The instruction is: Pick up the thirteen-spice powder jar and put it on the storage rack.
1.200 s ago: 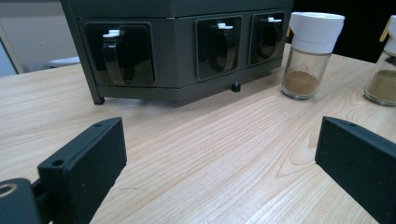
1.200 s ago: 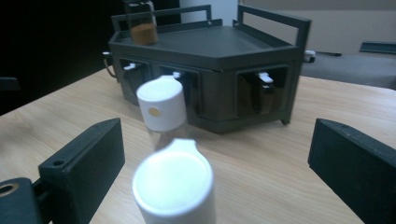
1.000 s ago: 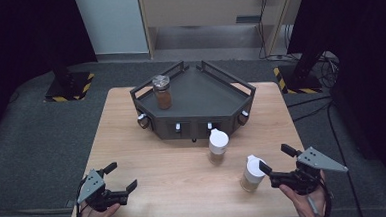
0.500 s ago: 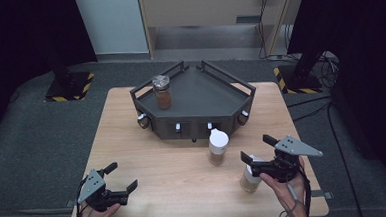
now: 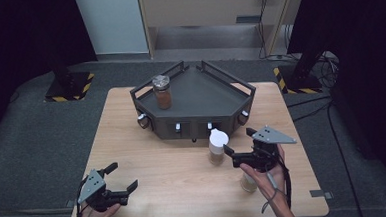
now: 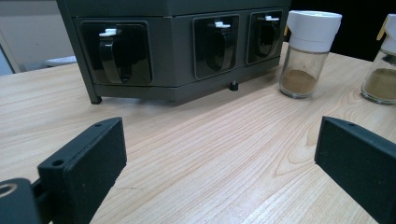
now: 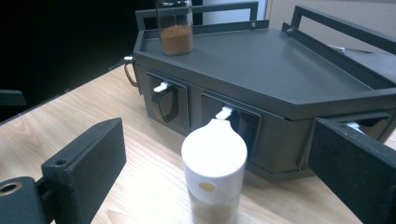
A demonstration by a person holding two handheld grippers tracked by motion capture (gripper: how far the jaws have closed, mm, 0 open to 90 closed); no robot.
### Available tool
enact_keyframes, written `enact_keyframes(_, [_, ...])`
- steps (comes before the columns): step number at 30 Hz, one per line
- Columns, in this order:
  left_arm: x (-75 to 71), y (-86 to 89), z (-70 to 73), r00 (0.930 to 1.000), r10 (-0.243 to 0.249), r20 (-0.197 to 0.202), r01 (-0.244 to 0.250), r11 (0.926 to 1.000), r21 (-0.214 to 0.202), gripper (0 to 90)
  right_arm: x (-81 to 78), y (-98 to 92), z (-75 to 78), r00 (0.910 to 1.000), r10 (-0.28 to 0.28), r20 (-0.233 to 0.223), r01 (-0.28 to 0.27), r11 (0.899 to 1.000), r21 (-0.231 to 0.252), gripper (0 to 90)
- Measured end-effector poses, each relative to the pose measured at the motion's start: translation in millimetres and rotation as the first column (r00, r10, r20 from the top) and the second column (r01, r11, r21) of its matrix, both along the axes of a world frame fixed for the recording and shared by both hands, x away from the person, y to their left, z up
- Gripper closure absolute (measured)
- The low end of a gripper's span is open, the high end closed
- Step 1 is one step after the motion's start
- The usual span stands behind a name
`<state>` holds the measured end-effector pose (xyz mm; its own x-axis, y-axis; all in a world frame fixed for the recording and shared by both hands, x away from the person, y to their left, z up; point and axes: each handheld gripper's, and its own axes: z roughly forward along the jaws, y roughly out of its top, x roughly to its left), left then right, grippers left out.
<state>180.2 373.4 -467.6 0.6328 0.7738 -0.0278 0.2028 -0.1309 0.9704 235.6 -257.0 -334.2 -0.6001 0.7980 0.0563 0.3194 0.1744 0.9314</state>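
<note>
On the wooden counter (image 5: 148, 156), the white-capped jar (image 7: 214, 172) stands between the wide-open right claw's (image 5: 239, 147) jaws, untouched.

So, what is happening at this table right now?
A person holds a gripper in each hand. The right gripper, jaws open and empty, reaches toward the white-capped jar in front of the dark rack. A second jar stands beneath that hand. The left gripper rests open at the table's near edge.

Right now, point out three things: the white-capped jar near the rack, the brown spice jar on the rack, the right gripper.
white-capped jar (image 7: 214, 154), right gripper view, cap.
brown spice jar (image 5: 162, 92), high view, glass body.
right gripper (image 5: 239, 142), high view, between fingertips.
</note>
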Motion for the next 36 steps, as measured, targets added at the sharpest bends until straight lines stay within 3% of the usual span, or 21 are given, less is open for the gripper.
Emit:
enact_keyframes(10, [-0.1,0.3,0.0,1.0000,-0.003,0.003,0.003,1.0000,0.001,1.0,14.7,32.9,0.4,0.9996,-0.012,-0.026,0.010,0.998,-0.054,5.8])
enact_keyframes(18, [0.1,0.1,-0.1,1.0000,-0.004,0.003,0.004,1.0000,0.001,1.0,30.0,47.5,2.9,0.9961,-0.039,-0.078,0.030,0.993,-0.115,6.6])
enact_keyframes(25, [0.0,0.3,-0.2,1.0000,-0.005,0.004,0.005,1.0000,0.000,1.0,43.8,60.2,5.6,0.9872,-0.070,-0.143,0.048,0.987,-0.152,7.1])
enact_keyframes(36, [-0.1,0.4,-0.4,1.0000,-0.006,0.006,0.006,1.0000,-0.001,1.0,68.1,78.5,15.2,0.9645,-0.116,-0.237,0.062,0.972,-0.226,10.0])
